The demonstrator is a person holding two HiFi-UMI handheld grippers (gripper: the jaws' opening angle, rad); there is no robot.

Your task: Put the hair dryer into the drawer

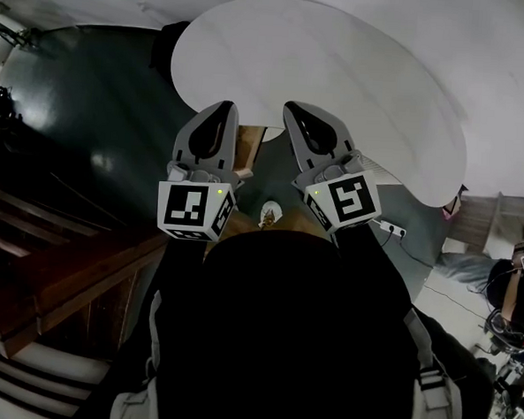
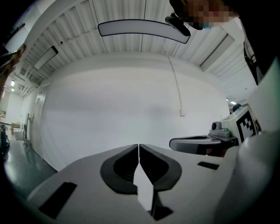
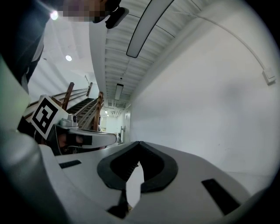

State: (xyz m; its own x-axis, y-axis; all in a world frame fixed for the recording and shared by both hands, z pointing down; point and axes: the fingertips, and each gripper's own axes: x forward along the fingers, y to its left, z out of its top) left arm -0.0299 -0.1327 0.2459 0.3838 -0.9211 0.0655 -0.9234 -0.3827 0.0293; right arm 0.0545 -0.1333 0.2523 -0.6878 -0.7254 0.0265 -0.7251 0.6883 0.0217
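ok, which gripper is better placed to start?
Neither clearly: the left gripper and the right gripper sit side by side, both shut and empty, pointing at a white wall. No hair dryer or drawer shows, so nothing favours either.

Glossy dark floor [image 1: 82, 105], smooth matt wall [image 2: 109, 109], probably wooden stair rail [image 1: 63, 276].

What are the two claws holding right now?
Nothing. The left claw and the right claw are both shut with their tips together and nothing between them. They just point at a plain white wall.
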